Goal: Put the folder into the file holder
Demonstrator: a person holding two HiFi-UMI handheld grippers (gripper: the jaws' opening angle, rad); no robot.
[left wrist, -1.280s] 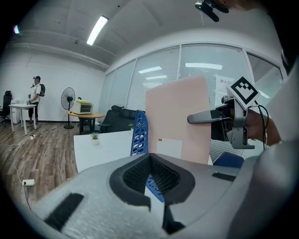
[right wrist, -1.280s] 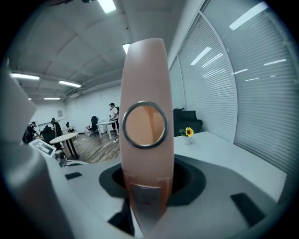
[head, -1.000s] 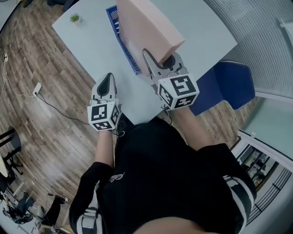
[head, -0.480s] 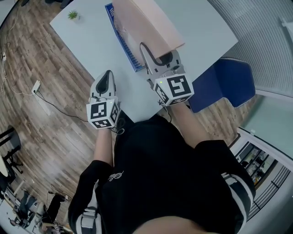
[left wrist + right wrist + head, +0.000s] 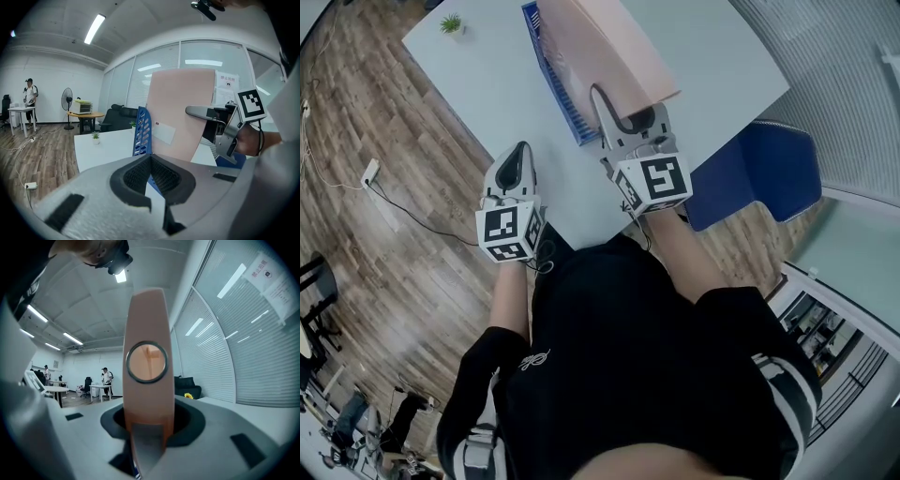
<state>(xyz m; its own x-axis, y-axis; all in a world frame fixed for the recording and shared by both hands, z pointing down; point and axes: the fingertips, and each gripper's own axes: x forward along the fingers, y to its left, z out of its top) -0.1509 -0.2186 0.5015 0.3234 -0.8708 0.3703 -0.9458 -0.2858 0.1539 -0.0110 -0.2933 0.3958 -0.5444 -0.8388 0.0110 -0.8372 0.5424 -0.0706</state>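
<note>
L gripper (image 5: 519, 155) hovers over the near edge of the table (image 5: 487, 94), jaws pressed together on nothing. R gripper (image 5: 626, 117) pinches the pink folder (image 5: 600, 42) by its spine (ring hole faces that gripper's camera). The folder is upright beside the wall of the blue file holder (image 5: 551, 70), possibly partly inside. Small plant (image 5: 451, 23) at the far corner.

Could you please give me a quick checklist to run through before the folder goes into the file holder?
1. Right gripper clamped on the folder: ok.
2. Folder held upright over the table: ok.
3. File holder standing on the table, right beside the folder: ok.
4. Left gripper shut, empty and apart from the file holder: ok.
5. Folder's lower edge lined up with a free slot: cannot tell.
</note>
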